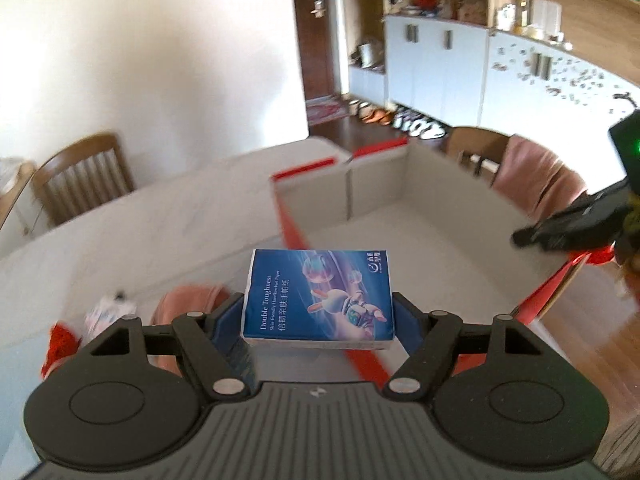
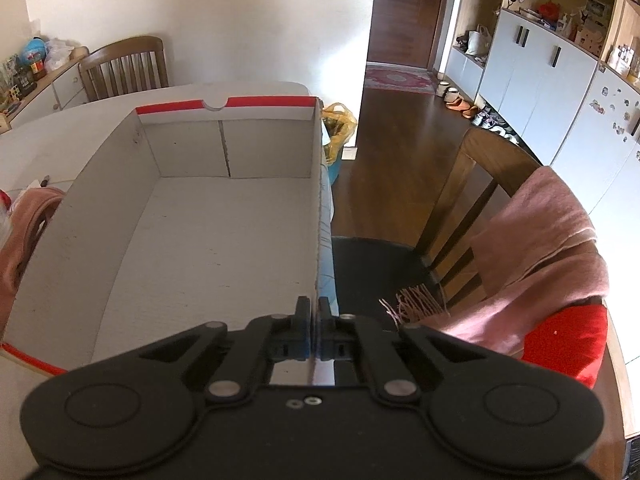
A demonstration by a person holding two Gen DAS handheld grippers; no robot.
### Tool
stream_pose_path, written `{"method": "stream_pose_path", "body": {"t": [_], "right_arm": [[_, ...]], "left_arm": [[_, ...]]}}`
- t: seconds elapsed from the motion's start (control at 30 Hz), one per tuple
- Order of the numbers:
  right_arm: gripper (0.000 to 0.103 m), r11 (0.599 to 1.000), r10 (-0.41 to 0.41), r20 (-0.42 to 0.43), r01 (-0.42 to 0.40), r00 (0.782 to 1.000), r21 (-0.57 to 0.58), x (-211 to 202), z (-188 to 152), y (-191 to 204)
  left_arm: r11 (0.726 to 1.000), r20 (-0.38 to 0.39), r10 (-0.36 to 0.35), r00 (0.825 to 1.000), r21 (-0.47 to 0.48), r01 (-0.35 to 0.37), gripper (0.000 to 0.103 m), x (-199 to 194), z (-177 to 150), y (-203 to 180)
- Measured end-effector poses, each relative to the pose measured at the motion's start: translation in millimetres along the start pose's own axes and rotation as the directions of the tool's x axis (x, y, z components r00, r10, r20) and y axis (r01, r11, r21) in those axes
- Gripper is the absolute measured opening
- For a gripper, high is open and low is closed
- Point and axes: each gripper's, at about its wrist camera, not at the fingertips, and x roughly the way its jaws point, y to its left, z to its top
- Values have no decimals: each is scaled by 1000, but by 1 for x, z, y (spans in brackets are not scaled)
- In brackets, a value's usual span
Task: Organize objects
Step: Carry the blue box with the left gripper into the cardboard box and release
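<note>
My left gripper [image 1: 318, 316] is shut on a blue pack of paper tissues [image 1: 318, 300] and holds it in the air, just short of the near left wall of a big white cardboard box with red-edged rims [image 1: 400, 216]. The box is empty inside [image 2: 224, 240]. My right gripper [image 2: 314, 320] is shut with nothing between its fingers, at the box's near right corner by the right wall [image 2: 320, 208]. It also shows as a dark shape at the right edge of the left wrist view [image 1: 568, 232].
The box stands on a white table [image 1: 120, 232]. A pink cloth [image 1: 180, 304], a red item [image 1: 60, 344] and a small patterned pack [image 1: 104, 312] lie on the table left of the box. A wooden chair with a pink scarf and red cushion [image 2: 540, 240] stands on the right; another chair [image 2: 124, 64] is at the far side.
</note>
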Motion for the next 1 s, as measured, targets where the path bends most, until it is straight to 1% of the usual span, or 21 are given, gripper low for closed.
{"method": "stream_pose_path", "body": {"t": [0.17, 0.33, 0.43, 0.5, 0.57, 0.6, 0.63, 0.7, 0.77, 0.8, 0.83, 0.9, 0.93, 1.0], "right_arm": [[2, 1000, 1, 1, -1, 1000, -9, 0, 0, 2], [2, 1000, 8, -1, -8, 1000, -14, 0, 0, 2], [2, 1000, 10, -5, -10, 1000, -20, 0, 0, 2], [2, 1000, 12, -5, -12, 1000, -25, 0, 0, 2], [3, 1000, 13, -8, -13, 1000, -26, 1, 0, 2], [3, 1000, 13, -9, -13, 1000, -28, 1, 0, 2], [3, 999, 14, -9, -14, 1000, -29, 1, 0, 2], [3, 999, 16, -11, -16, 1000, -29, 1, 0, 1], [3, 999, 18, -12, -18, 1000, -28, 2, 0, 1], [3, 999, 19, -13, -20, 1000, -28, 2, 0, 0], [3, 999, 20, -13, -21, 1000, -28, 2, 0, 0], [3, 999, 23, -13, -23, 1000, -27, 2, 0, 0], [3, 999, 23, -12, -23, 1000, -28, 2, 0, 0], [3, 999, 23, -13, -23, 1000, -28, 2, 0, 0]], "left_arm": [[996, -10, -82, 997, 39, 82, 76, 22, 33, -21], [984, -99, -159, 982, 65, 166, 76, 67, 53, -44], [979, -161, -178, 971, 71, 192, 76, 95, 53, -55], [978, -197, -170, 966, 85, 189, 76, 112, 51, -60], [976, -249, -158, 956, 106, 189, 76, 128, 49, -66], [975, -270, -155, 950, 112, 190, 76, 134, 47, -67], [974, -306, -154, 940, 113, 197, 76, 143, 45, -68], [974, -354, -146, 924, 111, 197, 76, 155, 43, -70], [976, -407, -129, 904, 109, 189, 76, 168, 38, -70], [977, -430, -130, 893, 100, 191, 76, 172, 36, -69], [976, -460, -140, 877, 84, 199, 76, 177, 34, -68], [975, -481, -146, 864, 78, 208, 76, 183, 31, -68], [975, -498, -144, 855, 77, 209, 76, 184, 31, -68], [975, -514, -138, 847, 80, 208, 76, 185, 31, -69]]}}
